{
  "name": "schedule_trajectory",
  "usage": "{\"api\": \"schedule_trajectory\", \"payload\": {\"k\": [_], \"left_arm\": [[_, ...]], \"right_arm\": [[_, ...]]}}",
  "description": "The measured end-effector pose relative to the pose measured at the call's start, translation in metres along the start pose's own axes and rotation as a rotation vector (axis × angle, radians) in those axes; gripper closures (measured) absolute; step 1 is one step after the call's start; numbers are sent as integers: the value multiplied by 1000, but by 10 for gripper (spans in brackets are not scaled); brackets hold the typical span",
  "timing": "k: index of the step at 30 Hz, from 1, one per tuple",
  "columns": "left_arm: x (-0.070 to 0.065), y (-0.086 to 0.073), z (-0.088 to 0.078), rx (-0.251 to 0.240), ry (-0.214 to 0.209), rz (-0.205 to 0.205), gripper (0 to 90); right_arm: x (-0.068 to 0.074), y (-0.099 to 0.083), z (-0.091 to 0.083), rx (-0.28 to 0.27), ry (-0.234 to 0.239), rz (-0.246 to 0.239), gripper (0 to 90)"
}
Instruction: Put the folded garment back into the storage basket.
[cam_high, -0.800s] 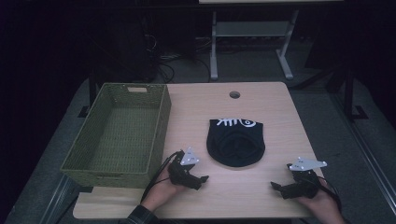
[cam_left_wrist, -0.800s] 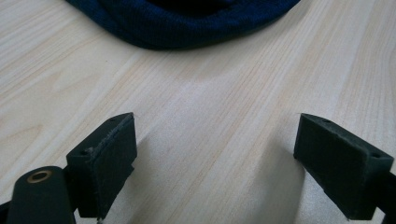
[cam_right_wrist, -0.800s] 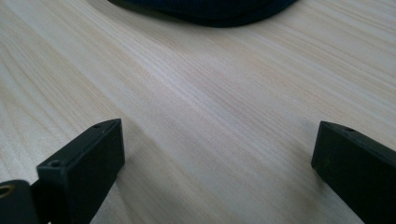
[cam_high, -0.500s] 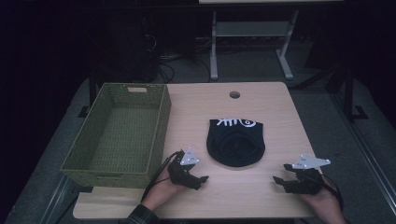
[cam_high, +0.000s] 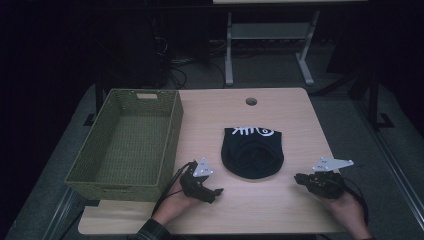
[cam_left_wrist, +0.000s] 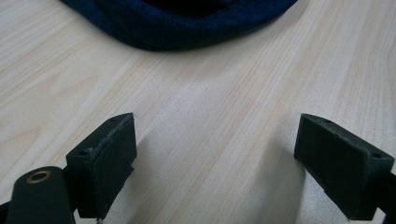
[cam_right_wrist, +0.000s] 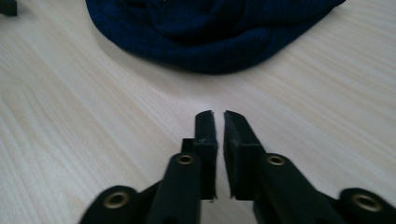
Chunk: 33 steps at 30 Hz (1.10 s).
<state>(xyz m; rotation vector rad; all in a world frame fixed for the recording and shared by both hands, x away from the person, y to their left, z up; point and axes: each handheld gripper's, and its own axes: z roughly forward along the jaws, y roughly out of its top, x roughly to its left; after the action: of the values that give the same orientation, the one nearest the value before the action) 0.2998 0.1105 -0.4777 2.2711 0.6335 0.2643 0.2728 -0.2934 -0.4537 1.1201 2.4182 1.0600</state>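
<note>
We are seeing the right gripper (cam_high: 298, 178) nearer the table's (cam_high: 280, 210) right edge than before, jaws together; left gripper (cam_left_wrist: 212, 163) gaping, facing the beanie (cam_left_wrist: 182, 23).

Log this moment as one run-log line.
left gripper: open, empty, near table edge | right gripper: shut, empty | dark knit hat: flat between them, untouched | green basket: empty
</note>
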Motion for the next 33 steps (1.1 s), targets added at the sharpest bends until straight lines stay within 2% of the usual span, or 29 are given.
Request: {"api": "schedule_trajectory", "payload": {"k": [3,7,15,33], "left_arm": [[0,0,0,5,-2,4,120],[1,1,0,8,-3,6,121],[1,-1,-1,5,-9,11,124],[0,-1,-1,4,5,-2,123]], "right_arm": [[-4,5,0,-8,9,0,898],[-9,10,-2,-21,25,20,900],[-21,26,0,-16,50,5,900],[-40,60,14,-26,64,-13,900]]}}
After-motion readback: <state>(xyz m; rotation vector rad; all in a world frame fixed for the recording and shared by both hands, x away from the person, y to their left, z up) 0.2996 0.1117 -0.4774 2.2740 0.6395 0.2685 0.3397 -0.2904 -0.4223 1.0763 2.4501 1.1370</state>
